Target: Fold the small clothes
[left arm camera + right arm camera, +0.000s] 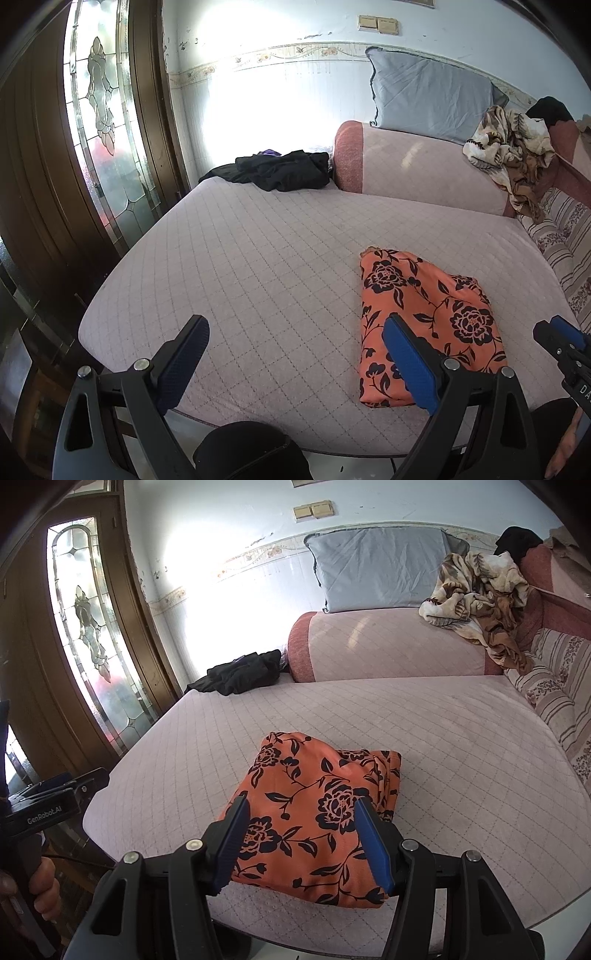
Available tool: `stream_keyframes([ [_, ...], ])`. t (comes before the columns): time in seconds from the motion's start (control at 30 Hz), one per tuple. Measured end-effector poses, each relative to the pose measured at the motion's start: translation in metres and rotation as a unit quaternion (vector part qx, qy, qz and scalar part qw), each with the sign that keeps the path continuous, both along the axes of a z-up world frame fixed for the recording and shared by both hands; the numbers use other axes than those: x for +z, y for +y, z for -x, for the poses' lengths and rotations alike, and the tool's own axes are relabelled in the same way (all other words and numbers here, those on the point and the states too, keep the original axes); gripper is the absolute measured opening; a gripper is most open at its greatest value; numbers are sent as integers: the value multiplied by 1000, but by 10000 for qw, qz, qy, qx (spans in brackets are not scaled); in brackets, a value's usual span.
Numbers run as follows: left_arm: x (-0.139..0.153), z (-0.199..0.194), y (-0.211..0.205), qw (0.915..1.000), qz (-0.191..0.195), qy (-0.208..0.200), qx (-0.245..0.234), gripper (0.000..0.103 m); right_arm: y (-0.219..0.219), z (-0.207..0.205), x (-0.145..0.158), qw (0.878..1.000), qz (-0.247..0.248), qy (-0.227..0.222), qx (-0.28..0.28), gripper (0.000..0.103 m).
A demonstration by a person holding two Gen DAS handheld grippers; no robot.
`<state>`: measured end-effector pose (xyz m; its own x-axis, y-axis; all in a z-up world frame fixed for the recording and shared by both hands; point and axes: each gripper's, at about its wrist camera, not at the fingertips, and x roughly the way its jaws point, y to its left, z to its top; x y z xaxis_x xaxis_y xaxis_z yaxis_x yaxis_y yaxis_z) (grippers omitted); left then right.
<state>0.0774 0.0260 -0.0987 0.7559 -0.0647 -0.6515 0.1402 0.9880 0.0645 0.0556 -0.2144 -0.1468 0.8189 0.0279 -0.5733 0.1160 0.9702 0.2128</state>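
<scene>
**Orange floral garment: folded, lying free on the quilted cover**

The orange floral garment (314,823) is seen folded at lower centre of the right wrist view, flat on the quilted cover (461,746). The right gripper (301,812) is held above its near edge, jaws parted, nothing clasped. The left gripper (295,328) is spread wide at lower left, empty. A black garment (280,170) is located upper centre.

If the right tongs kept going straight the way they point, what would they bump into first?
Most likely the folded orange flowered cloth, which lies right ahead between the open right tongs on the quilted bed cover. Nothing else shows in that line, though how far off it lies is hard to judge.
</scene>
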Motion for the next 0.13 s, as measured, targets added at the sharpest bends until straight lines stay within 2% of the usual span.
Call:
stream_keyframes([
  [0.13,2,-2,-3,10000,-14,-98,-8,95,-3,-3,0,10000,-63,5,-9,62],
])
